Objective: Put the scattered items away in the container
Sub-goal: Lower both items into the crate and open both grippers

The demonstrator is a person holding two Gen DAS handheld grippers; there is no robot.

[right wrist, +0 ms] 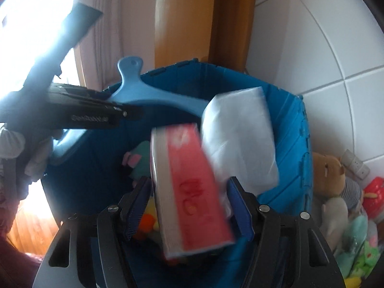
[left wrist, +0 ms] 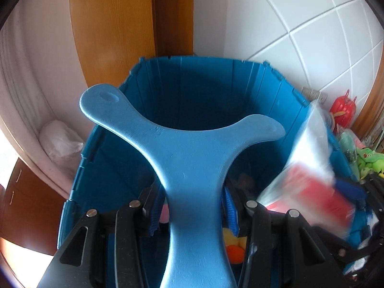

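In the left wrist view, the left gripper (left wrist: 194, 213) holds a light blue three-armed foam toy (left wrist: 189, 158) by its stem; the blue pads (left wrist: 229, 210) press on both sides of it. The toy's arms reach toward 11 and 1 o'clock, above the open mouth of the blue container (left wrist: 192, 84). At the bottom of the container, near 6 o'clock, a yellow and orange soft toy (left wrist: 234, 247) shows beside the stem. At 3 o'clock a blurred clear bag with a red box (left wrist: 309, 192) inside comes over the container's rim.

In the right wrist view, the left gripper (right wrist: 79, 110) enters from 9 o'clock with the foam toy (right wrist: 146, 96). The right gripper (right wrist: 189, 206) is closed narrow on the red box (right wrist: 189, 196) in its clear bag, with a white packet (right wrist: 240, 139) behind it, all above the container (right wrist: 292, 144). At 3 to 4 o'clock, outside the container, lie a brown plush bear (right wrist: 328, 170) and other soft toys (right wrist: 357, 244).
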